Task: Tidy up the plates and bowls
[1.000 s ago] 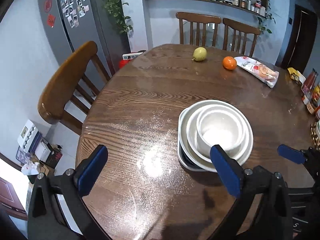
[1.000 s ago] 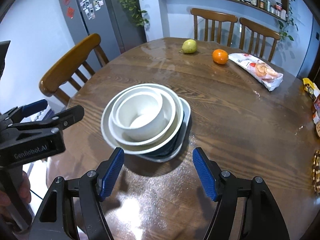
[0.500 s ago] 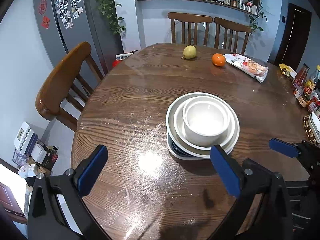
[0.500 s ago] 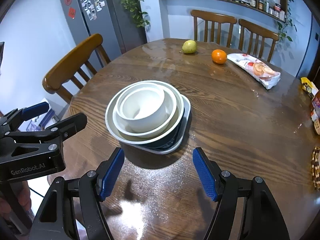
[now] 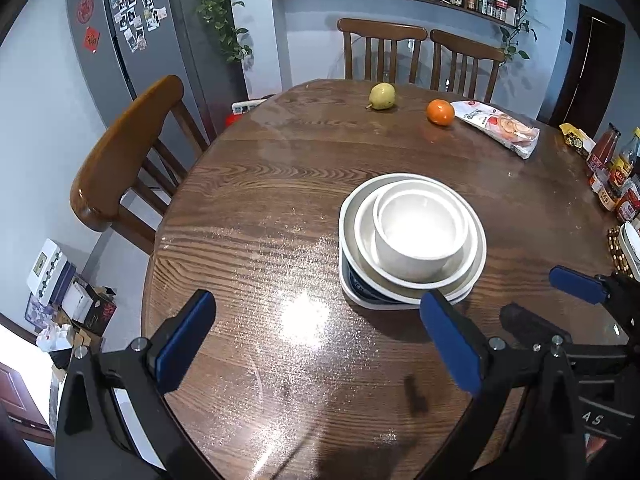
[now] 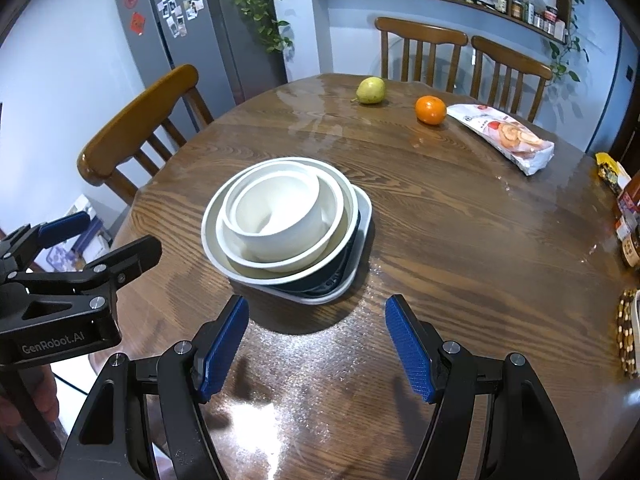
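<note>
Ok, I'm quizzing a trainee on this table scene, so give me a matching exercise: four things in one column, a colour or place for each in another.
Things:
1. pear
2. small bowl
3. snack packet
4. right gripper

Descriptions:
A. topmost in the stack
B. blue pads, nothing between them
C. yellow-green, far side of the table
D. lying just right of the orange

Pairs: 1-C, 2-A, 3-D, 4-B

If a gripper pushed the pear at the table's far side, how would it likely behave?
The pear lies on its side on the glossy table, so it would probably roll in a curve, not straight. Its smooth rounded skin may slip between pads.
</note>
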`<state>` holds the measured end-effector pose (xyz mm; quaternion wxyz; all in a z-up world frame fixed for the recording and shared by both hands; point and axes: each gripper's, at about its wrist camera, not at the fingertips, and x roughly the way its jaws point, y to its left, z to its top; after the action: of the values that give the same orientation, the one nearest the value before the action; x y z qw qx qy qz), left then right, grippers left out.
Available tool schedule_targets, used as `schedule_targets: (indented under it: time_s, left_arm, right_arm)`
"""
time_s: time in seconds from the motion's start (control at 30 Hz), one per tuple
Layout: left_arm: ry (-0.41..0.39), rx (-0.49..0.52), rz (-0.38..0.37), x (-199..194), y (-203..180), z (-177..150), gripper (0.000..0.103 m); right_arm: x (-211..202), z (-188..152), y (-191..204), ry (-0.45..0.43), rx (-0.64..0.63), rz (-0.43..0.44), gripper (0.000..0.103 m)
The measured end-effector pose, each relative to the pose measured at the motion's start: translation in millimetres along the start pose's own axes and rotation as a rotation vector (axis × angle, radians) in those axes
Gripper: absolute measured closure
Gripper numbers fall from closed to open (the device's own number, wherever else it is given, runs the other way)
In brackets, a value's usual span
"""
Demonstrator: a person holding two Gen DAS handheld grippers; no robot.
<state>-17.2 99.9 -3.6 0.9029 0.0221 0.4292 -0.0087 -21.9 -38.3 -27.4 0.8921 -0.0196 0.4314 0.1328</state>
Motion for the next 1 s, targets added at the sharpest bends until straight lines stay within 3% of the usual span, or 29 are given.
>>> schedule_targets:
  time_s: [1.0]
  left_arm:
    - [0.003, 0.029, -0.003, 8.1, 2.0, 4.9, 0.001]
  right_arm:
    - [8.3, 6.6, 1.0, 0.007, 0.013, -0.010, 0.031]
